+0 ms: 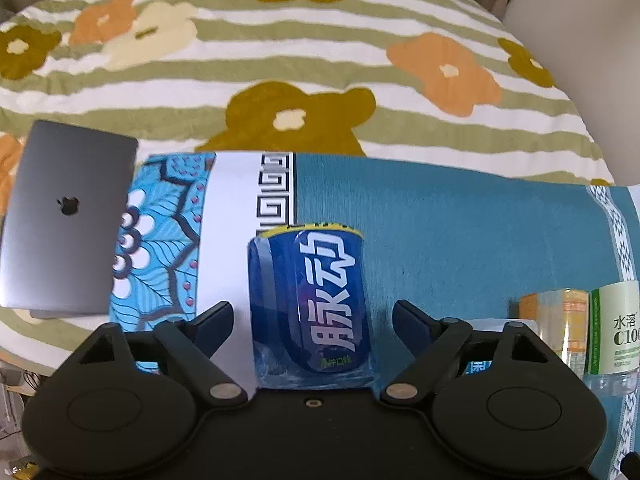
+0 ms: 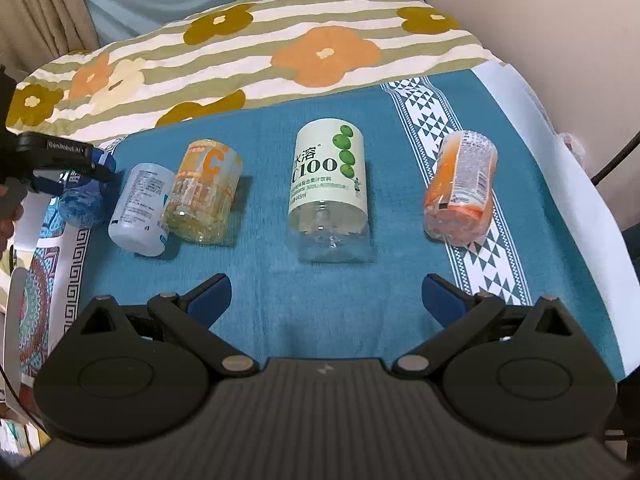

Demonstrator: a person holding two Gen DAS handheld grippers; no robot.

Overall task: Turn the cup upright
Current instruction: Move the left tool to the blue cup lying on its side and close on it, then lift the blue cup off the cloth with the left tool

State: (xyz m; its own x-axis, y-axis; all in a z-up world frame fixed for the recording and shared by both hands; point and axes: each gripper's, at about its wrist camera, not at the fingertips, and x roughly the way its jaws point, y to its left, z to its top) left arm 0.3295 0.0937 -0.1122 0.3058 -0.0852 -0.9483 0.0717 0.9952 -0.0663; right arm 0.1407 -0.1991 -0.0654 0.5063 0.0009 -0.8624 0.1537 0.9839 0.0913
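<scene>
A blue-labelled plastic cup (image 1: 310, 304) lies on its side on the blue cloth, between the open fingers of my left gripper (image 1: 312, 312), with gaps on both sides. In the right wrist view the same blue cup (image 2: 82, 204) lies at the far left under the left gripper's fingers (image 2: 60, 156). My right gripper (image 2: 326, 296) is open and empty, a little short of the green-labelled cup (image 2: 330, 188), which lies on its side.
More cups lie on their sides on the blue cloth (image 2: 280, 300): a white one (image 2: 142, 208), a yellow one (image 2: 206, 196) and an orange one (image 2: 460, 188). A grey laptop (image 1: 68, 220) lies at the left. A flowered quilt (image 1: 304, 64) lies behind.
</scene>
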